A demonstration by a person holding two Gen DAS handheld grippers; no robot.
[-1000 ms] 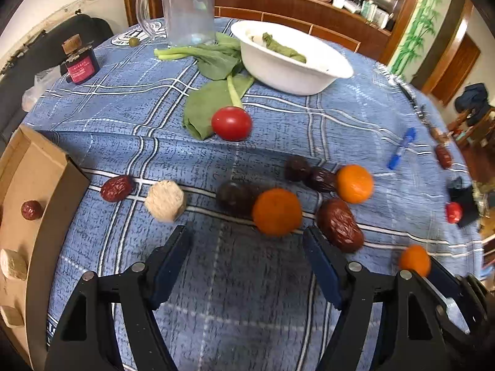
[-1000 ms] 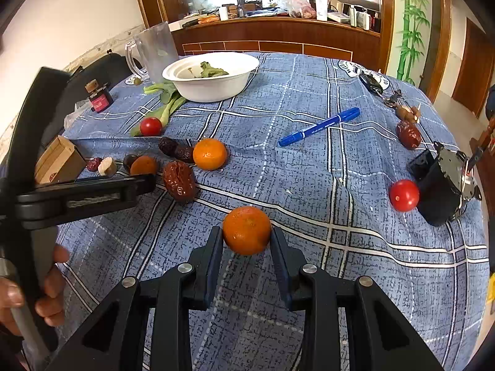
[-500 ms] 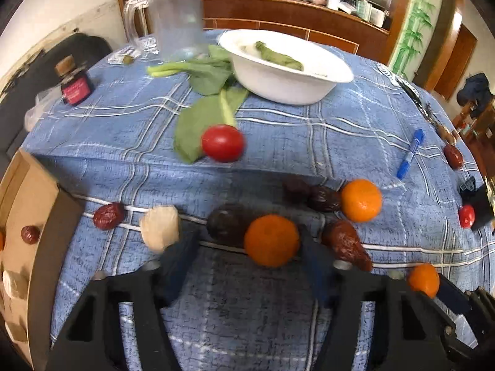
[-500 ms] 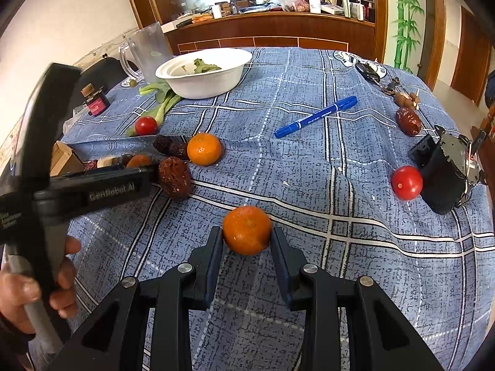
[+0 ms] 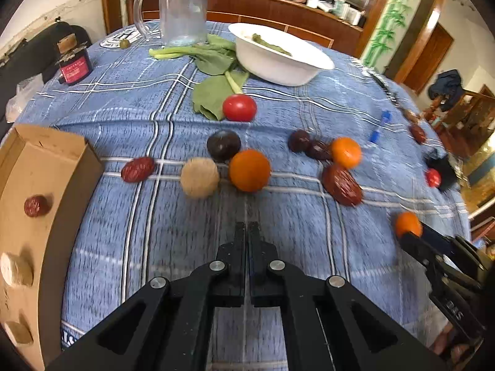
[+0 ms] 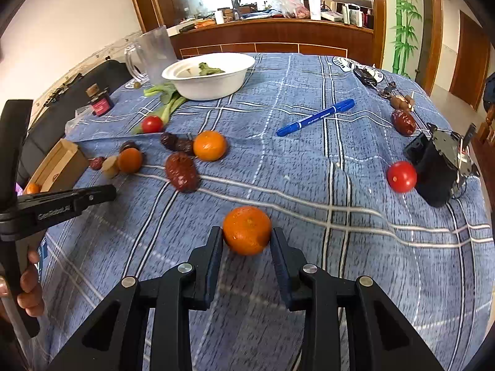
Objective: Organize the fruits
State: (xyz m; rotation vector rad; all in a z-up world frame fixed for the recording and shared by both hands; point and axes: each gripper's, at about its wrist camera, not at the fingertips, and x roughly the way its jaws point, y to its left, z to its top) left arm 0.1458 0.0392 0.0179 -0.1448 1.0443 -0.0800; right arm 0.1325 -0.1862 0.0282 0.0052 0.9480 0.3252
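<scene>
My left tongs have just snapped together, tips touching with nothing between them, hovering over bare blue-checked cloth on the tabletop. Just ahead of the tips sits an orange mandarin, free on the cloth, touching nothing of mine. Beside it on the left, a pale round ball; behind those two, a dark plum. A red date lies further left, near the cardboard box, which already carries a small red fruit and some pale pieces. A big wrinkled date lies to the right, with a second mandarin beyond it next to two dark fruits. A tomato rests on the leafy greens in front of the white bowl.

Over on my right, the tongs are clamped on a third mandarin, one pad pressed to each flank, the fruit low against the cloth. Another tomato sits by a black device at the right edge, and a blue marker lies well apart up the cloth.
</scene>
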